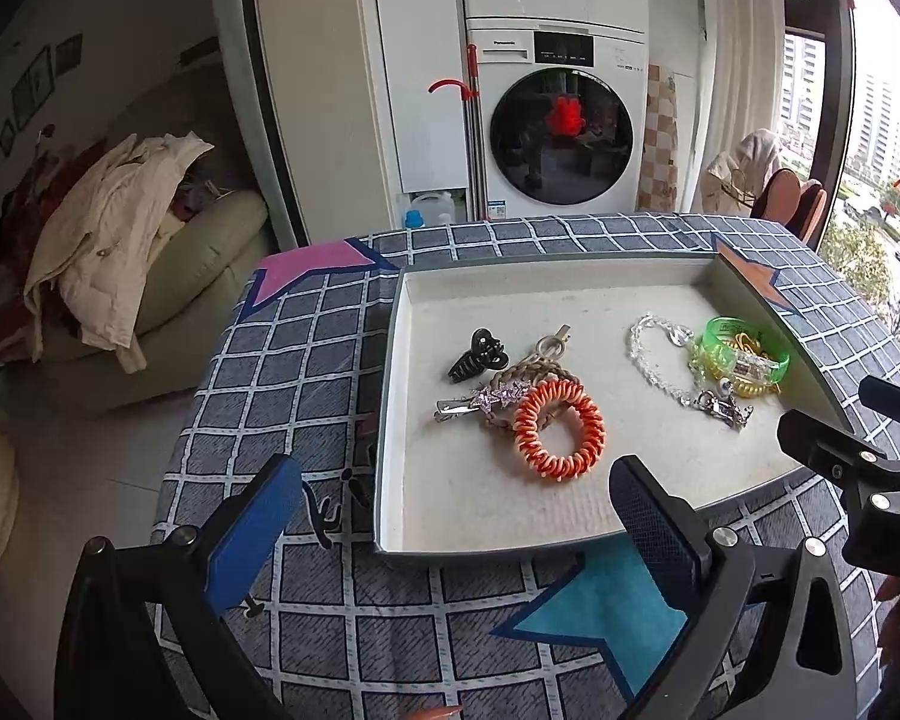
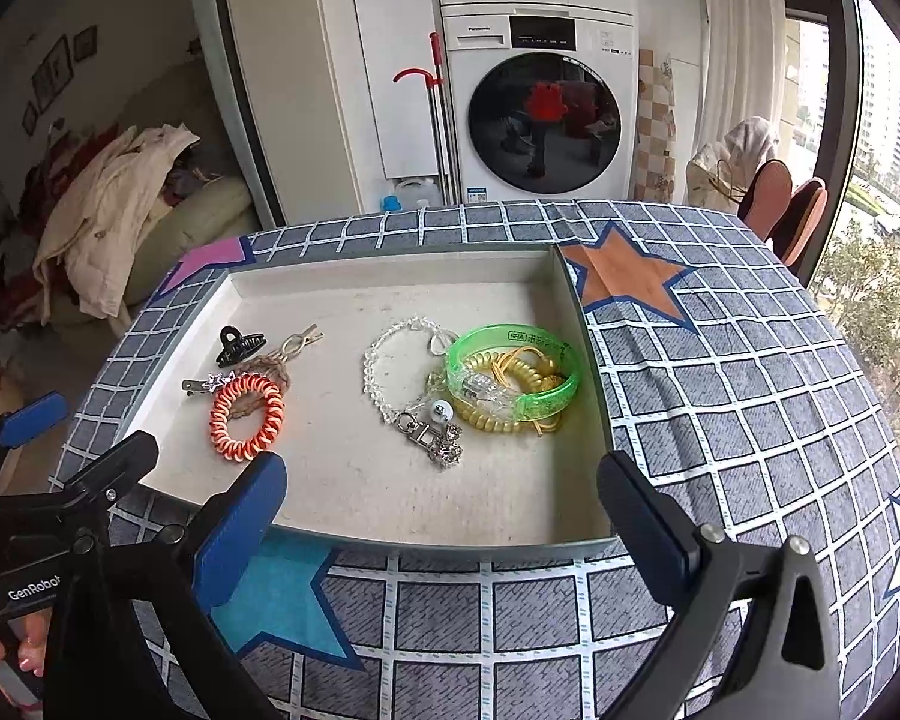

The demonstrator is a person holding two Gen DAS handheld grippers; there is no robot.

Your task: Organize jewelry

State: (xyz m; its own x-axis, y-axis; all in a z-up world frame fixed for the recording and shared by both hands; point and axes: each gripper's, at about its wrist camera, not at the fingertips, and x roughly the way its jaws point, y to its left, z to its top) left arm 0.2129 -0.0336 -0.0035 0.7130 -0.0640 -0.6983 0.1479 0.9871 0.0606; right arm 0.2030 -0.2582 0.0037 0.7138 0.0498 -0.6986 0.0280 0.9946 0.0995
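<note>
A shallow white-lined tray [image 1: 393, 372] [image 2: 594, 360] lies on the checked tablecloth. Its left part holds a black claw clip [image 1: 477, 354] [image 2: 239, 346], a star hair clip [image 1: 480, 401] [image 2: 204, 385], a braided brown tie [image 1: 540, 367] [image 2: 276, 363] and an orange spiral hair tie [image 1: 558, 430] [image 2: 247, 418]. Its right part holds a crystal bracelet [image 1: 654, 354] [image 2: 384, 360], a green bangle [image 1: 744, 351] [image 2: 513, 372], a yellow spiral tie [image 1: 750, 387] [image 2: 498, 414] and a metal charm clasp [image 1: 723, 405] [image 2: 432, 432]. My left gripper [image 1: 450, 534] and right gripper [image 2: 444, 525] are open, empty, near the tray's front edge.
The table [image 2: 720, 360] has a blue-grey checked cloth with coloured stars. A washing machine [image 1: 561, 138] stands behind it. A sofa with piled clothes [image 1: 120, 228] is at the left. Chairs [image 2: 792, 210] and a window are at the right.
</note>
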